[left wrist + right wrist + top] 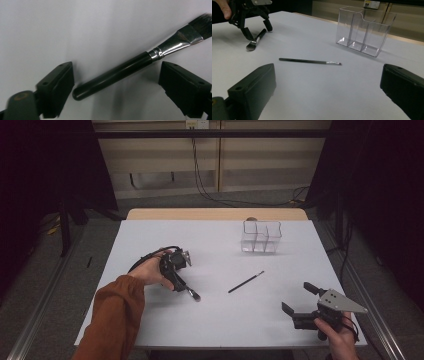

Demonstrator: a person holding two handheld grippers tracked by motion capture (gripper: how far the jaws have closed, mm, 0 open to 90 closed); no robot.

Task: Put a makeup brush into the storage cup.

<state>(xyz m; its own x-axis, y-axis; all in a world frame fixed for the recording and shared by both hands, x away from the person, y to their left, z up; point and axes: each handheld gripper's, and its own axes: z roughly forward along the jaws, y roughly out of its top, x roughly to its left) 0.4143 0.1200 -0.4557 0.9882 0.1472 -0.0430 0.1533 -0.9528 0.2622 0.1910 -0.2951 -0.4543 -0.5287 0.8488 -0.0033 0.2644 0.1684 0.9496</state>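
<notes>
Left tool (181,281) is down over the flat makeup brush (140,63), jaws spread wide with the black handle lying between them, not touching either jaw. In the left gripper view the brush lies diagonally on the counter (215,315): rounded handle end close to the left jaw, silver ferrule and dark bristles up toward the top right. From the high view the brush (192,293) sticks out toward the person's side from under the tool, bristle end clear of the jaws. Left hand (150,270) holds the tool from behind, orange sleeve (112,312) coming in from the bottom.

Right tool (296,300) sits at the near right part of the counter, jaws wide apart, holding nothing, grey plate on top, right hand (340,337) gripping it from below.

Thin black brush (246,282) lies loose mid-counter, between the two tools, well apart from both, tip pointing toward the far right. In the right gripper view it lies flat (309,61), bristle tip to the right.

Clear organizer (261,237) with three compartments stands upright at the far right, compartments empty.
</notes>
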